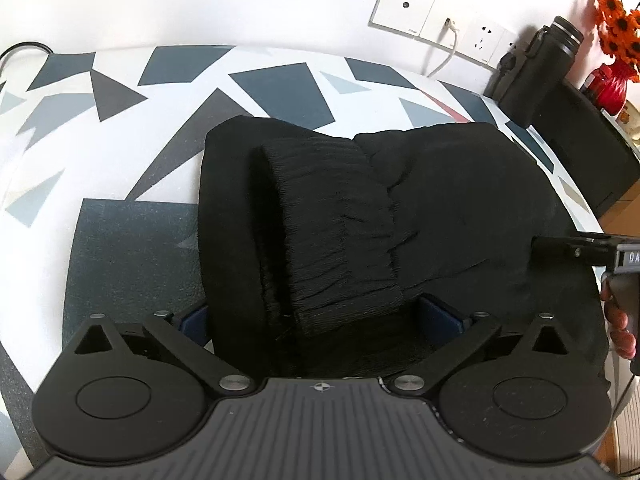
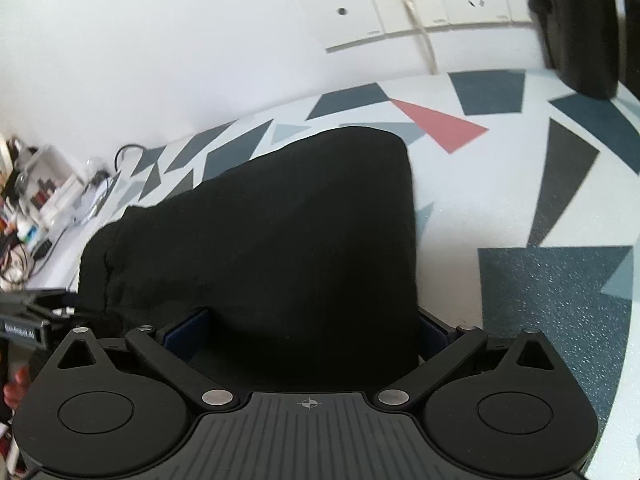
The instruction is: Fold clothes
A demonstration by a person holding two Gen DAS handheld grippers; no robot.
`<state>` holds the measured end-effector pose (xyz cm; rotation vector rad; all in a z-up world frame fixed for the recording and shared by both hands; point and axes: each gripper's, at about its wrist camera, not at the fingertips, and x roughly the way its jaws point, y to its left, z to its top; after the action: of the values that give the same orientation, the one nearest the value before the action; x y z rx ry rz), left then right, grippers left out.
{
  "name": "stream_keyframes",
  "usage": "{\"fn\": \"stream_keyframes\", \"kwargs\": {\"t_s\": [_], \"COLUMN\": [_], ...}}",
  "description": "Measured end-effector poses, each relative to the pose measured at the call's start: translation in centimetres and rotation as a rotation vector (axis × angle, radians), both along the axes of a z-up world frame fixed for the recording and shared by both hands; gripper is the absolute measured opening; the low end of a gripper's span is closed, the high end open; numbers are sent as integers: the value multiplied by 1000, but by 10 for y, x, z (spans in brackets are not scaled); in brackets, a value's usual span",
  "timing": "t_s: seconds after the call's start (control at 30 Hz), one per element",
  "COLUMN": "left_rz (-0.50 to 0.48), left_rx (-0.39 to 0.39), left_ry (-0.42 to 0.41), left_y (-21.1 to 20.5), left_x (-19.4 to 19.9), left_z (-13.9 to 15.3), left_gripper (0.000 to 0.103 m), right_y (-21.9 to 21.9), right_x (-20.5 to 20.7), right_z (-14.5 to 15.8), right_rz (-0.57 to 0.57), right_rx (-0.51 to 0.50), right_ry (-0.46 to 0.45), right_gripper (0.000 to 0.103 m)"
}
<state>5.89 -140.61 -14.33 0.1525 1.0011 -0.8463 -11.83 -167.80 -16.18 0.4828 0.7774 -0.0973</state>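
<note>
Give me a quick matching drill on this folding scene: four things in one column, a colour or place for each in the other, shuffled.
Things:
1. garment
2. flask
3. flowers
4. cable

Descriptions:
A. orange, in a red vase
B. white, hanging from a wall socket
C. black, folded on the patterned tabletop
D. dark, upright at the table's far right edge

Pairs: 1-C, 2-D, 3-A, 4-B
</note>
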Motion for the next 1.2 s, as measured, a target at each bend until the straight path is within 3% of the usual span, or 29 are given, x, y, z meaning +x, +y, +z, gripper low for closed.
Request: {"fn": "stream_keyframes", "kwargs": {"t_s": [0.03, 0.1, 0.27, 0.37, 0.47, 0.8, 0.93, 1.13, 1.2], "left_rz": [-14, -56, -103, -131, -131, -162, -148, -111, -112], "left_rx": [2, 3, -28, 2, -4, -44, -51, -47, -40], "left_ry": [-2, -8, -38, -102, -90, -7, -12, -49, -58], "left_y": [-1, -1, -1, -8, -7, 12, 14, 13, 11], "left_x": [0, -2, -14, -25, -23, -11, -14, -23, -24], "left_z": [0, 1, 7, 14, 14, 10, 7, 5, 4], "left_gripper": [103, 102, 71, 64, 64, 64, 67, 71, 73], "right_y": [3, 7, 15, 24, 30, 1, 6, 30, 30], "right_x": [0, -2, -10, -11, -12, -24, -23, -20, -21], "right_z": [1, 3, 8, 12, 15, 8, 7, 9, 9], "right_rz": [4, 25, 70, 102, 130, 123, 146, 178, 169], "right_rx": [-22, -55, -94, -145, -178, -11, -47, -205, -195], "right_ry": [3, -3, -31, -32, -32, 25, 31, 30, 28], "right_gripper": [90, 74, 50, 42, 41, 50, 50, 46, 46]}}
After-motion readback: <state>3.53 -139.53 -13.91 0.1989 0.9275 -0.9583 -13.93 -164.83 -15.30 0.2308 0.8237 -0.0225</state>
